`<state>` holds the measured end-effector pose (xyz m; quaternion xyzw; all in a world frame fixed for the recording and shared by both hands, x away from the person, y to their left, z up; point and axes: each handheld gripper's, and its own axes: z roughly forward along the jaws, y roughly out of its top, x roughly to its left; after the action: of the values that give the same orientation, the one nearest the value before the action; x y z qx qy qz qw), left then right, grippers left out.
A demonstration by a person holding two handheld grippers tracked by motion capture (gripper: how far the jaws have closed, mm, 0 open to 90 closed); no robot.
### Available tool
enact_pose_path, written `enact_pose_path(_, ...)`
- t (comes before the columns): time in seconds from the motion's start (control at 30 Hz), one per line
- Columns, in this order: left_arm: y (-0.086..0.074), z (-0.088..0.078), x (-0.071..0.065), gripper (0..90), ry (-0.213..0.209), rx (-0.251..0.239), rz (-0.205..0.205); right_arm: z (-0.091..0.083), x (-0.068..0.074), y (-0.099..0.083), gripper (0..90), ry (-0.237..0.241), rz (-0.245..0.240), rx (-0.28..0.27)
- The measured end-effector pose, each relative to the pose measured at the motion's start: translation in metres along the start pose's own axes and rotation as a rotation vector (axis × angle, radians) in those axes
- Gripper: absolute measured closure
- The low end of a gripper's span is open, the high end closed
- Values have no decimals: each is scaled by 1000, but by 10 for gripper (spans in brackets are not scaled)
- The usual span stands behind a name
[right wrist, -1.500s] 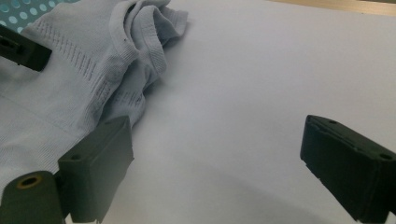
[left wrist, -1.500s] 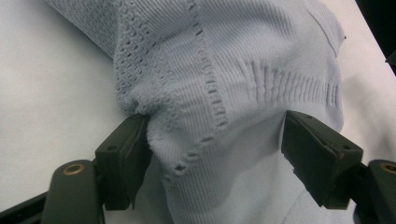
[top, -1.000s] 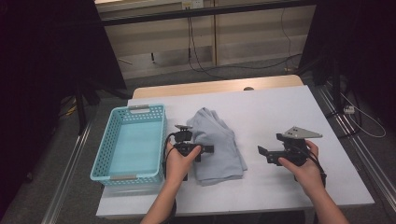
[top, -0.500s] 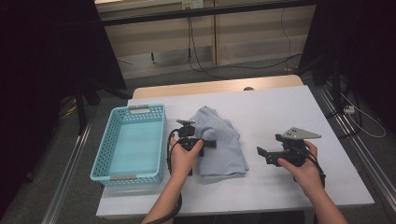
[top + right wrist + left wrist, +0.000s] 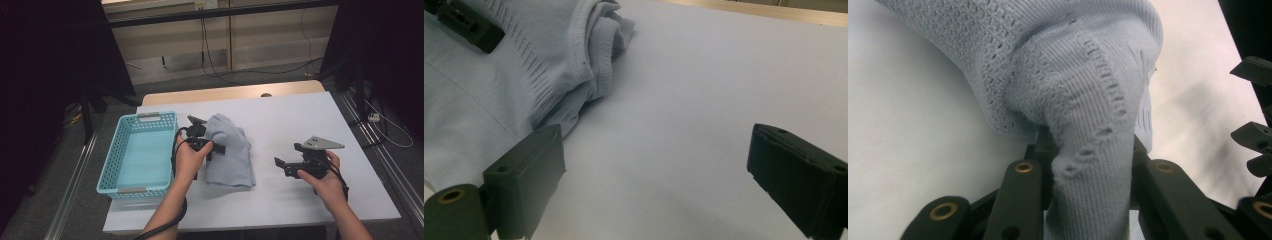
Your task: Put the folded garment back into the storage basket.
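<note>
A light blue knitted garment (image 5: 234,152) lies folded on the white table (image 5: 295,120), just right of the basket. My left gripper (image 5: 218,148) reaches in from the garment's left edge. Its jaws have just been closing and now pinch a bunched fold of the garment (image 5: 1073,75), which stands up between them at my left gripper (image 5: 1090,150). My right gripper (image 5: 281,164) hovers low over bare table right of the garment. In its own view my right gripper (image 5: 664,170) is open with nothing between the pads, and the garment (image 5: 499,80) lies to the upper left.
A turquoise perforated basket (image 5: 148,116) stands at the table's left side, close to my left hand. The table's wooden far edge (image 5: 235,93) runs behind the garment. Dark floor with rails and cables surrounds the table.
The left gripper's jaws have closed on a fold at the garment's left edge and the hand has risen slightly, bunching the cloth upward. The right hand has stayed put.
</note>
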<state>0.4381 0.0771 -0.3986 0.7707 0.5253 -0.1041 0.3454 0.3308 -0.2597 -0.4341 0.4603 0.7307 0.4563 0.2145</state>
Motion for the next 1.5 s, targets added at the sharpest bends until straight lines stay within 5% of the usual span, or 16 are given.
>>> enact_pose_path(1.5,28,-29,-6,716,150,164,83,-1,0,0,76,4,-3,-7)
